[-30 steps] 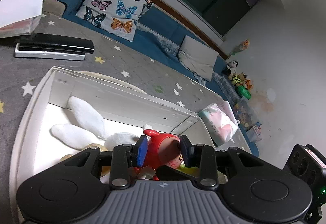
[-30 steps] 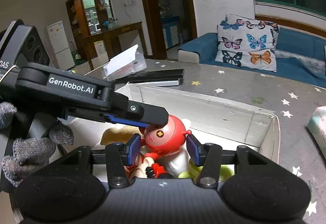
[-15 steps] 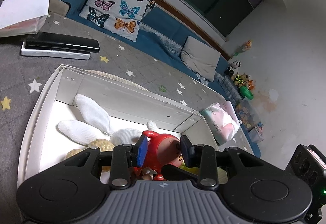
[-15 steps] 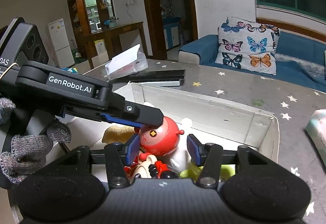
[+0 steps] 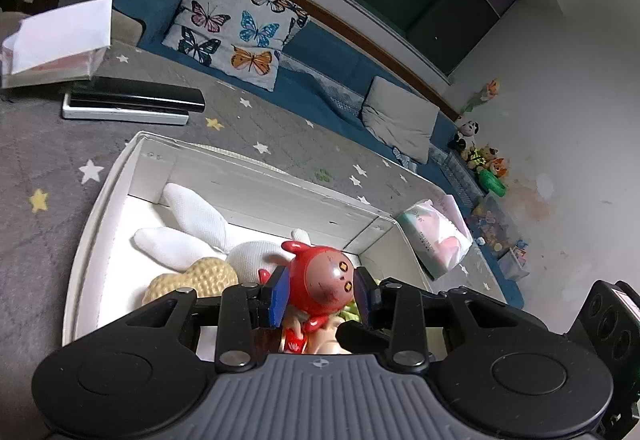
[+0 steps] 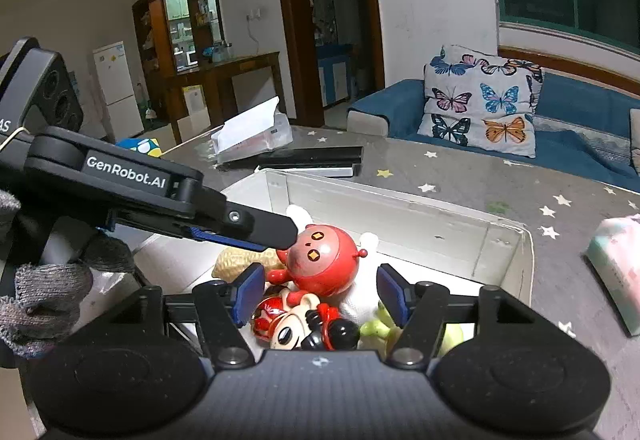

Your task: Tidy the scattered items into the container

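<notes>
From the left wrist view, the left hand-held gripper (image 5: 320, 294) pinches the round red plastic doll head (image 5: 322, 278) between its blue pads, held over the open white cardboard box (image 5: 256, 196), where a white plush rabbit (image 5: 200, 224) and a tan knitted peanut (image 5: 200, 276) already lie. The step in hand looks like depositing the doll; next, the pads must spread above the pile. The right wrist view adds what the first hides: the right hand-held gripper (image 6: 320, 290), jaws just widened and spread around nothing, and a grey-gloved hand (image 6: 44, 296).
</notes>
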{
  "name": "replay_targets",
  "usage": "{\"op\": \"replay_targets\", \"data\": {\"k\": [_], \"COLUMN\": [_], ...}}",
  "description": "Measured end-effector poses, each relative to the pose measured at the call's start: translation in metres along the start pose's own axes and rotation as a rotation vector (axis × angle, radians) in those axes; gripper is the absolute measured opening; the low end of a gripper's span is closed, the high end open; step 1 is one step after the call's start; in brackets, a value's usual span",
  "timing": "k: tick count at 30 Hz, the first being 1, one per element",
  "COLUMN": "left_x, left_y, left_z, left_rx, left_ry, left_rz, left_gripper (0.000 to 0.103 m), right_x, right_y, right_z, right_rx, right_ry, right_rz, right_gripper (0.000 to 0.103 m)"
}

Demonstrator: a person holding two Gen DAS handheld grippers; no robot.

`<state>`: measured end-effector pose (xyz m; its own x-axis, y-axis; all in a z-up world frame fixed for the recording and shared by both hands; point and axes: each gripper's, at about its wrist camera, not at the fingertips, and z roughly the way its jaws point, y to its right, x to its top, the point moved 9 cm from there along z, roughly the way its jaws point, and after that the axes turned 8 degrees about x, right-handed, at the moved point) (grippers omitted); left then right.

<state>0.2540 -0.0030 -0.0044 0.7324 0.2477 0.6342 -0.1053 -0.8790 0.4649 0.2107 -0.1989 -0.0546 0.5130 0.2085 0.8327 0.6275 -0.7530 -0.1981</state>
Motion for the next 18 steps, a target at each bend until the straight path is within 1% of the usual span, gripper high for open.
{"op": "replay_targets", "data": {"k": [2,6,8,10,12,14,18], "left_x": [-0.003,-0.012,-0.017,-0.022,-0.027,-0.033,-0.045], "left_y": [0.002,0.007,0.008,0.010,0.011,0.012,0.009], "left_z": [-0.006,-0.019,-0.028,-0.037,-0.046,-0.053,-0.065], "left_rx": [0.014,0.037,0.051,0.064,0.076,0.090,0.121], "left_ry": [0.013,0.042,0.061,0.084,0.101,0.113,0.124], "left_rz": [0.015,0.050,0.071,0.092,0.106,0.112,0.120], "left_gripper": [0.037,0.037,0.037,0.038,0.038,0.038,0.038], "right_x": [-0.001,-0.004,-0.006,-0.008,-0.010,-0.012,-0.016], "right_y": [-0.003,-0.008,-0.012,-0.016,-0.020,-0.024,-0.033], "right_z": [-0.005,-0.015,-0.021,-0.027,-0.033,-0.040,-0.050], "right_rx": [-0.004,-0.011,-0.015,-0.021,-0.024,-0.030,-0.039], "right_ry": [0.007,0.017,0.019,0.026,0.033,0.041,0.047], "right_rz": [0.003,0.002,0.003,-0.002,-0.005,-0.006,-0.015], "right_gripper": [0.073,0.074,0.080,0.080,0.083,0.088,0.092]}}
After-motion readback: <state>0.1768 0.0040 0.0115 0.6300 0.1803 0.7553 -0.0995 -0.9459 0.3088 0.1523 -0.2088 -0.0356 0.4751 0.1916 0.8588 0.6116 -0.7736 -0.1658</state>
